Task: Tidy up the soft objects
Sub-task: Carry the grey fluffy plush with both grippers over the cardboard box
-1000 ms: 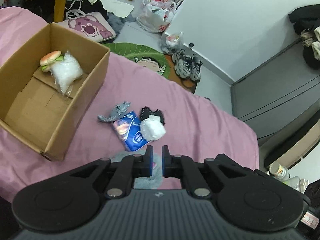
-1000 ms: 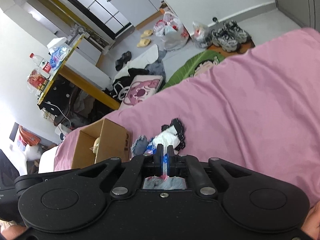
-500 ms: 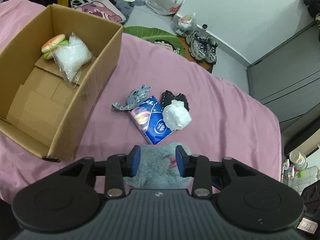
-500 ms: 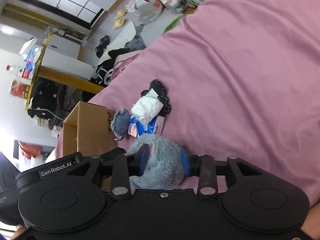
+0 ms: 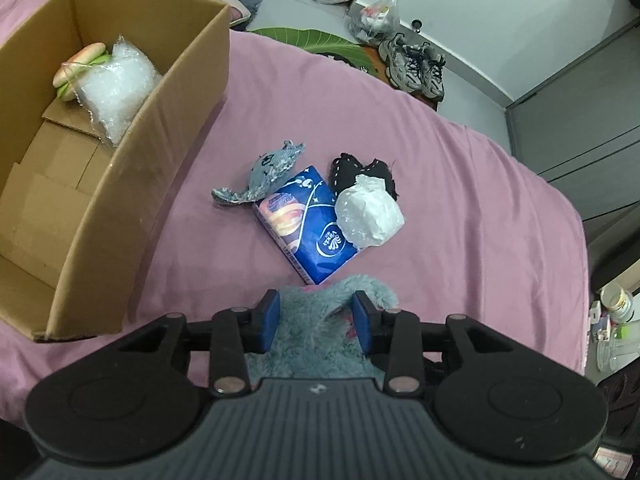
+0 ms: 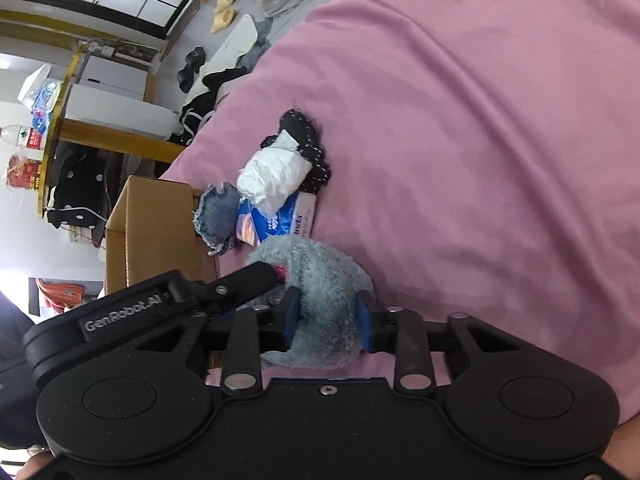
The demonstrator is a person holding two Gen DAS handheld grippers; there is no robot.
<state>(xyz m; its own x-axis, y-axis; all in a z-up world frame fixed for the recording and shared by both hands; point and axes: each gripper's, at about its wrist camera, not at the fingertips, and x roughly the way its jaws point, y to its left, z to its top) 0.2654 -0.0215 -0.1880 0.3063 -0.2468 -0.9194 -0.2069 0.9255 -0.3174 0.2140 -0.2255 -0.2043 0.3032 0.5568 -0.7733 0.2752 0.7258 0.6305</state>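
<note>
bed: pink sheet [image 5: 460,184], fills most of both views
box: 1 cardboard box [image 5: 132,184], open, left side of left wrist view; seen at mid left in right wrist view [image 6: 156,224]
in box: 2 things, 1 burger toy [image 5: 80,68] and 1 clear bubble bag [image 5: 116,92], touching, in the far corner
loose pile: 4 things at centre of left wrist view, all touching or overlapping
- 1 denim toy [image 5: 266,178], left of pile, nearest the box
- 1 tissue pack [image 5: 308,224], blue, flat on the sheet
- 1 white wad [image 5: 368,212], lying on the pack's right edge
- 1 black cloth [image 5: 352,168], behind the wad, partly hidden
plush: 1 grey-blue fluffy plush [image 5: 320,328], bottom centre, just below the tissue pack, on the sheet; also [image 6: 320,280]
left gripper [image 5: 316,320]: narrow gap, blue pads either side of the plush, fur fills the gap; cannot tell if pads press
right gripper [image 6: 328,316]: jaws closing, plush bulging between them, pads into the fur on both sides
other gripper in right wrist view: left gripper's finger reaches the plush from the left of frame
floor: 1 pair of sneakers [image 5: 416,64], upper right; 2 plastic bags near them; 1 pair of yellow slippers [image 6: 222,10], top of right wrist view
hand: skin edge at lower right corner of right wrist view [image 6: 628,444]
</note>
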